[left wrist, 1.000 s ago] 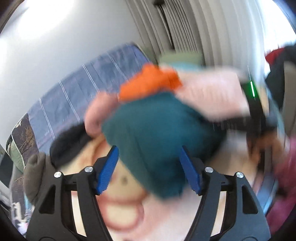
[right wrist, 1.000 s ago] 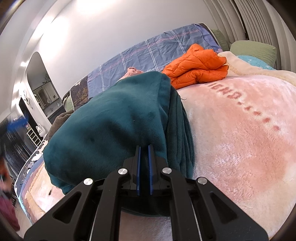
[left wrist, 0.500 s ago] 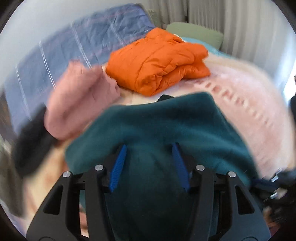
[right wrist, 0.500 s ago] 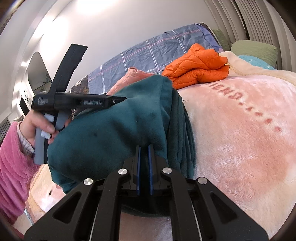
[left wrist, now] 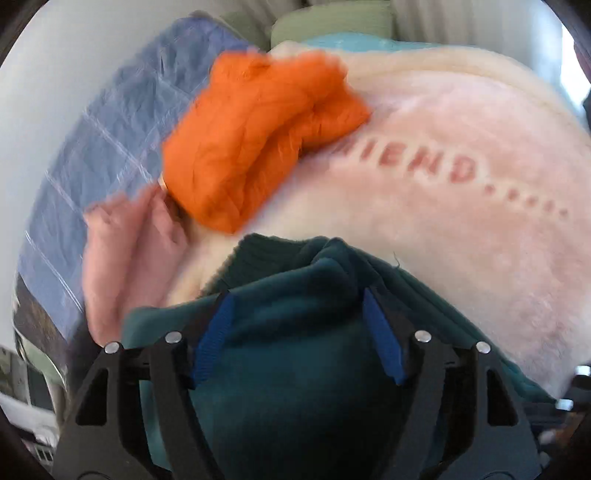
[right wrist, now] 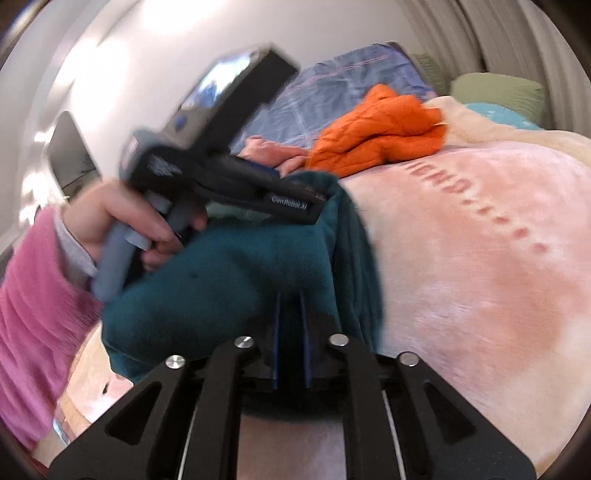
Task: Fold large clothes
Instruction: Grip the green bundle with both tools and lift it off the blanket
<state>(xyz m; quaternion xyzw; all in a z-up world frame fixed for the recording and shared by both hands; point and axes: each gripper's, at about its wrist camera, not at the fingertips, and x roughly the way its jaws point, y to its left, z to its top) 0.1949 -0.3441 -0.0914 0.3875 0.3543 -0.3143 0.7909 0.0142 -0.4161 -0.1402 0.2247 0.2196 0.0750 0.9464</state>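
Observation:
A thick folded teal fleece garment lies on the pink blanket. My left gripper points down onto the garment's top at its far fold. Its jaws are opening wide, and teal fleece bulges between them without being pinched. My right gripper is at the garment's near edge. Its jaws are opening too: a narrow gap shows between the blue pads, with teal fabric still between them. A hand in a pink sleeve holds the left gripper.
A folded orange puffer jacket lies beyond the garment, with a folded pink garment to its left. A blue checked quilt runs along the wall. A green pillow sits at the head.
My left gripper swung in from the left and came down on the teal garment's top; its jaws narrowed, then widened. My right gripper stayed put, and its pads parted a little.

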